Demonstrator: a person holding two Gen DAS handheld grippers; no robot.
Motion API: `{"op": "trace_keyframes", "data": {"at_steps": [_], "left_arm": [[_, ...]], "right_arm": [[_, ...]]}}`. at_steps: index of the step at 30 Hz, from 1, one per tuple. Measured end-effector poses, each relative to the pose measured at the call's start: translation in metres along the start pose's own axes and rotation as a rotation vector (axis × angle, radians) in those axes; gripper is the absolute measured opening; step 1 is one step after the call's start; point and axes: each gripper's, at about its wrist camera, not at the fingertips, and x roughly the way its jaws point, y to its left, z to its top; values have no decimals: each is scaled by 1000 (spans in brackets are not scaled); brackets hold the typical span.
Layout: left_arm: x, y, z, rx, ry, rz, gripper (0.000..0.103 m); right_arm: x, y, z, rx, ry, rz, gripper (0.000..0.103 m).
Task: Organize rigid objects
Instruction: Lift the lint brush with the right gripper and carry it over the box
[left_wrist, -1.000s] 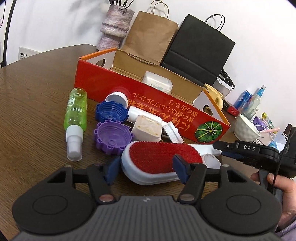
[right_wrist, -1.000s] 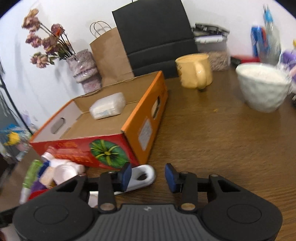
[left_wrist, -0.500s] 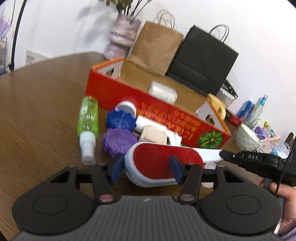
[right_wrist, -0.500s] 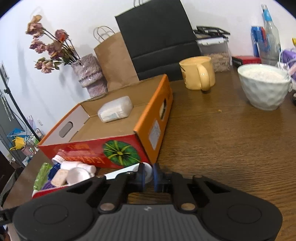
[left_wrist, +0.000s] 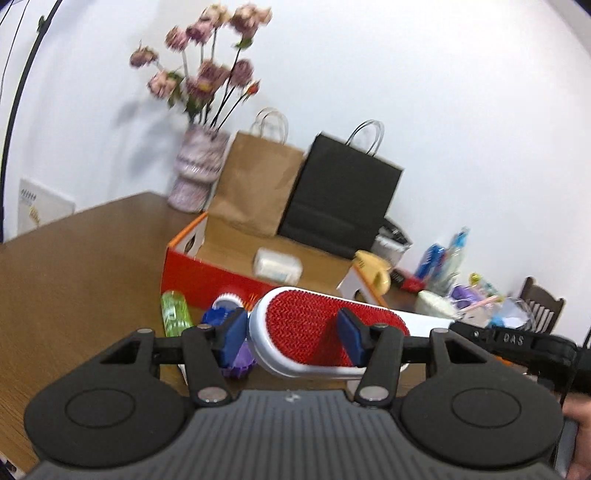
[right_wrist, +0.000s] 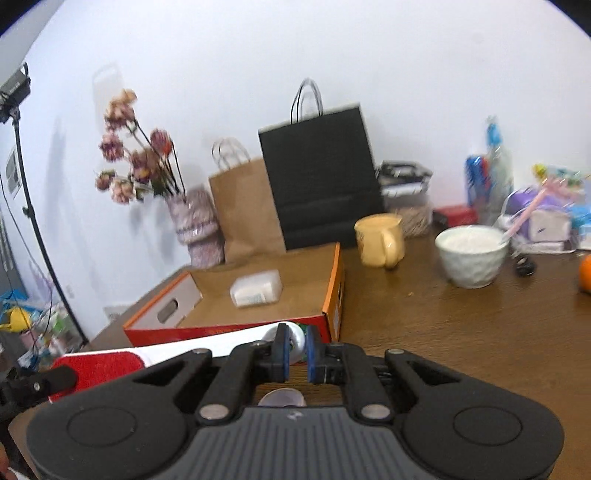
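Note:
A white lint brush with a red bristle face (left_wrist: 317, 321) hangs above the table, held at both ends. My left gripper (left_wrist: 291, 334) is shut on its wide red head. My right gripper (right_wrist: 295, 350) is shut on the white ring-shaped handle end (right_wrist: 295, 341); the red head (right_wrist: 99, 363) shows at lower left in that view. Beyond it stands the open red-orange cardboard box (left_wrist: 221, 282) (right_wrist: 336, 291) holding a white pack (left_wrist: 277, 267) (right_wrist: 256, 288). A green spray bottle (left_wrist: 173, 312), blue and purple lids (left_wrist: 216, 319) and a white cap (left_wrist: 227, 299) lie on the table below the brush.
Behind the box stand a brown paper bag (left_wrist: 258, 184), a black paper bag (left_wrist: 340, 199) and a vase of dried flowers (left_wrist: 197, 170). To the right sit a yellow mug (right_wrist: 380, 240), a white bowl (right_wrist: 471, 256), bottles and clutter (right_wrist: 491, 177). A hand (left_wrist: 580, 439) holds the right gripper.
The right gripper shut on the brush's handle ring. Both grippers then rose with the brush, lifting it off the table toward the box.

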Motion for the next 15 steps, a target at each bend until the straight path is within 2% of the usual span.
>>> {"op": "trace_keyframes", "data": {"at_steps": [3,7,10,15], "left_arm": [[-19,6,3,37,-41,-34,54],[-41,15,9,78,-71,-70,54],[-57,19,10,111,-100,-96,54],[-73,25,6,106,-109,-105,54]], "right_arm": [[-33,18,-16,-11,-47,-35,10],[-68,30,-35,46,-89,-31,10],[-86,41,-44,52,-110,-38,10],[-103,51,-53,58,-123,-45,10]]}}
